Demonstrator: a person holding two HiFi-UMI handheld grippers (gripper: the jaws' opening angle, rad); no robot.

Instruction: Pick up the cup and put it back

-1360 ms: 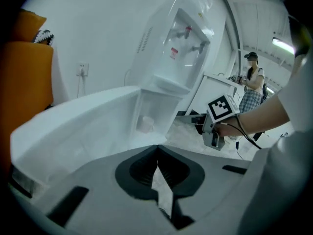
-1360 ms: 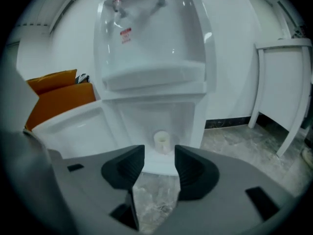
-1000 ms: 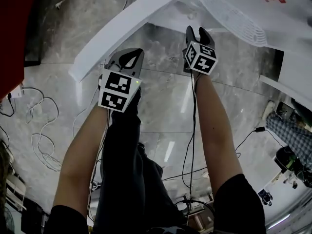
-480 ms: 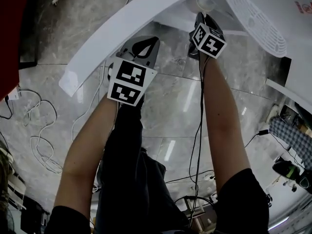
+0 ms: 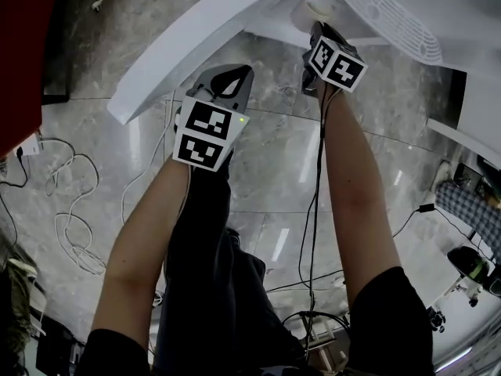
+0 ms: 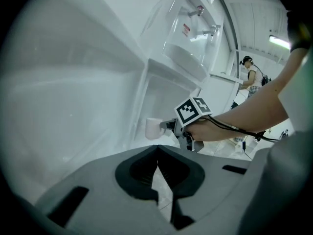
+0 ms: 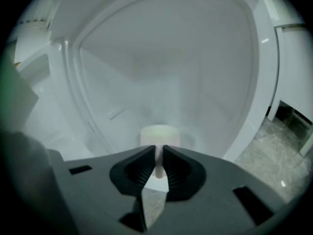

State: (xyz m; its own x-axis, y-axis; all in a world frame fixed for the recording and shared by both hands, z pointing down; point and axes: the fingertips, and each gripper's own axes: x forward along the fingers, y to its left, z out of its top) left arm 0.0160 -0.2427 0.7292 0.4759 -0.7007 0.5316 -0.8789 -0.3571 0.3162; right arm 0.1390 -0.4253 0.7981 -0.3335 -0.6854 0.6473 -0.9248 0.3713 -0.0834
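A white cup (image 7: pixel 159 133) stands in the recess of a white water dispenser, also seen as the cup (image 5: pixel 313 8) in the head view and the cup (image 6: pixel 152 128) in the left gripper view. My right gripper (image 7: pixel 159 149) has just been closing and is shut on the cup's handle, which sits pinched between the jaws. From above, the right gripper (image 5: pixel 317 31) reaches to the cup's near side. My left gripper (image 6: pixel 157 149) is shut with nothing in it; it hangs to the left, a little back from the dispenser, shown as the left gripper (image 5: pixel 232 75) in the head view.
The dispenser's white door (image 5: pixel 196 41) stands open at the left. A perforated drip tray (image 5: pixel 387 14) juts out above the recess, with taps (image 6: pixel 198 10) higher up. Cables (image 5: pixel 70 210) lie on the marble floor. A person (image 6: pixel 252 77) stands in the background.
My right gripper has moved forward into the recess up to the cup. The left gripper has shifted slightly forward and to the right.
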